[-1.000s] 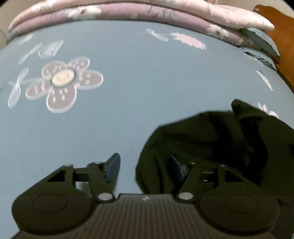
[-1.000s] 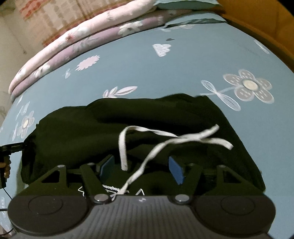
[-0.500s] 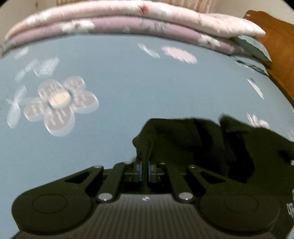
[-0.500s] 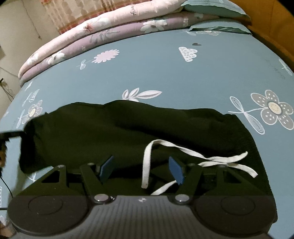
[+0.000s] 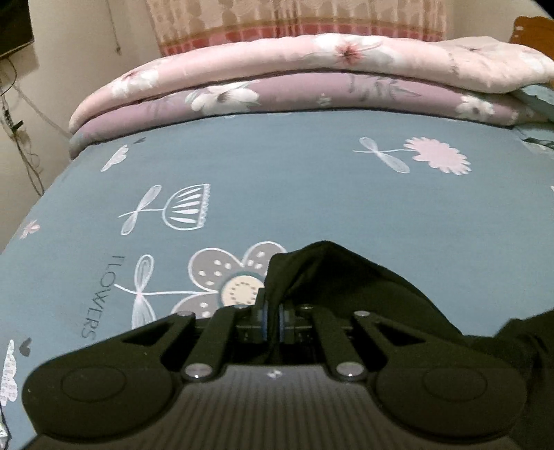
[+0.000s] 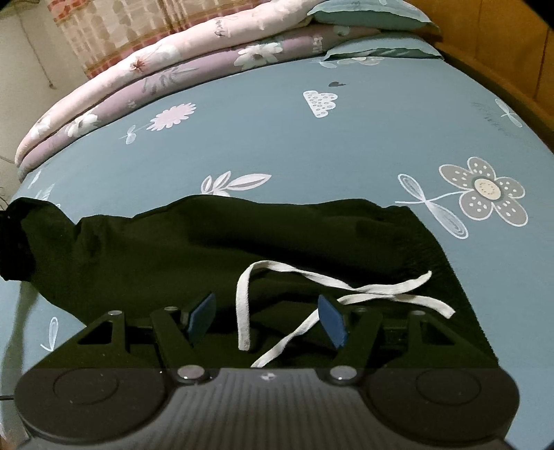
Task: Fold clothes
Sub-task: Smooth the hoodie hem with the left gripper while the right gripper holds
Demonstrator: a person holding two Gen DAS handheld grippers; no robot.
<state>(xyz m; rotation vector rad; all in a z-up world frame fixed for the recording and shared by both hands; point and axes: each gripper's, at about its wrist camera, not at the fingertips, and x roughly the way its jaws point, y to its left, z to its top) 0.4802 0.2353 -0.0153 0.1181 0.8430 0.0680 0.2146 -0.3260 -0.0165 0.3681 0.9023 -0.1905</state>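
Left gripper (image 5: 272, 320) fingers pinched black garment (image 6: 225, 242) edge; right gripper (image 6: 266, 320) fingers stood apart over white drawstring (image 6: 346, 287); thin pinch might slip, fold bunch

Black garment (image 6: 242, 242), plain, no print; white drawstring (image 6: 332, 287) across it. Bedsheet (image 5: 311, 194) dusty blue with white line-drawn flowers, a pink daisy, grey dotted petals around a cream centre, white dotted cloud, small dark hearts, dark "FLOWERS" lettering. Folded quilts (image 5: 311, 79) at the far edge: pale pink on top, mauve below, both with white and pink blossoms. Pillow (image 6: 374, 14) teal. Curtain (image 5: 294, 20) beige with a red-pink band. Headboard (image 6: 502, 45) orange-brown wood. Both grippers black with blue pads (image 6: 332, 322).
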